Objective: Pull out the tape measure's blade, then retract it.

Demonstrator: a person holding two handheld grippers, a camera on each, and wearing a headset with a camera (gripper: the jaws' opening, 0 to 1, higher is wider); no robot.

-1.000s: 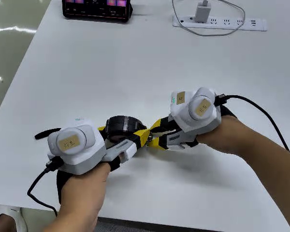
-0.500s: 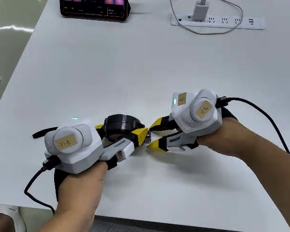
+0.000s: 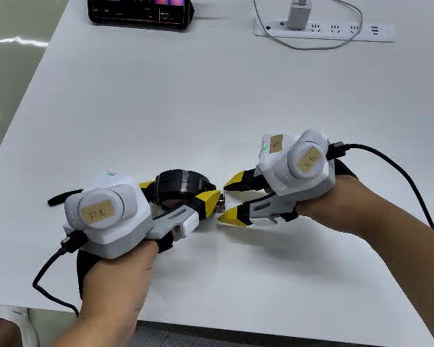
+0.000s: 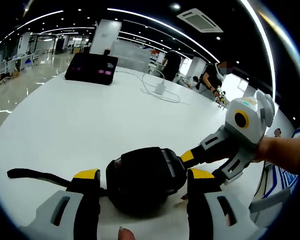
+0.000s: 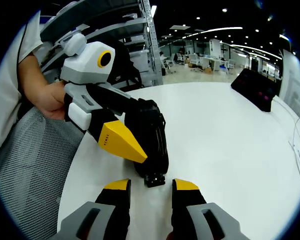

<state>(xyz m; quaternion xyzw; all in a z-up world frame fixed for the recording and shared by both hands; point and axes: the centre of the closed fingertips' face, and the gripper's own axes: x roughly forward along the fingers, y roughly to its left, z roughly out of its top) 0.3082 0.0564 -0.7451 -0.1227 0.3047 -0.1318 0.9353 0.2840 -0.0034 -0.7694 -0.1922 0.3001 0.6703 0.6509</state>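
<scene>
Head view: black tape measure [image 3: 175, 184] flat on white table [image 3: 202, 94], near front edge. Case clamped betw. yellow-tipped jaws of L gripper [image 3: 178, 194], one jaw on each side.

L gripper view: same grip, case seated betw. both jaws and touching each. Black wrist strap [image 4: 35, 176] trailing off along tabletop.

R gripper [image 5: 151, 186] facing L gripper nearly tip to tip, jaws spread, pinching nothing.

R gripper view: blade end tab [image 5: 154, 179] at case mouth, blade wound in. Tab just ahead of gap betw. R jaws, apart from both. One yellow L jaw pressed along near side of case.

Far end of table: power strip [image 3: 340, 31] w/ charger [image 3: 301, 14] plugged in, plus dark screen device [image 3: 139, 10], both well apart from work.
</scene>
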